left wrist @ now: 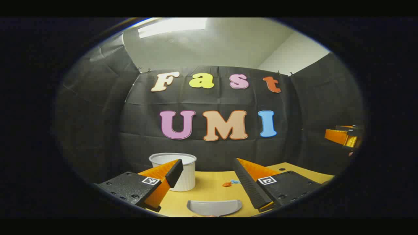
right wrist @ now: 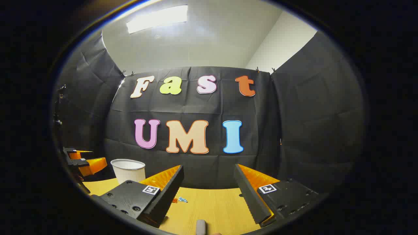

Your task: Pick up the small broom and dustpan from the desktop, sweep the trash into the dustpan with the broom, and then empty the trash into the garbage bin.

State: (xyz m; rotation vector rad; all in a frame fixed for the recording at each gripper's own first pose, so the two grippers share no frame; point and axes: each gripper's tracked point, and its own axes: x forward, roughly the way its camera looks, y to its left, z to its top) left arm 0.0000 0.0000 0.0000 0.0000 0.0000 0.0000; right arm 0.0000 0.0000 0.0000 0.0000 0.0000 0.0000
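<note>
- The task is at its start: both tools hover above the desk (left wrist: 212,189), and the first step, picking up the broom and dustpan, is not yet done.
- Left gripper (left wrist: 209,178): jaws wide apart, holding nothing. The grey dustpan (left wrist: 214,207) lies flat on the desk just below and between its fingers.
- Right gripper (right wrist: 209,186): also wide open and empty. A grey rounded end (right wrist: 200,227), probably the broom handle, pokes in at the bottom edge between its fingers; too little shows to be sure.
- The trash (left wrist: 230,183), a few small orange and blue scraps, sits on the desk beyond the dustpan, apart from it.
- The white bin (left wrist: 178,171) stands upright at the back left of the desk, near the wall, well apart from the trash.
- Next move, as I judge it: each gripper must drop toward its tool and close on it. The dustpan lies low and flat, so the left fingers need a part they can pinch, likely its handle, which is hidden from sight.
- The right gripper needs to straddle the handle squarely before closing.
</note>
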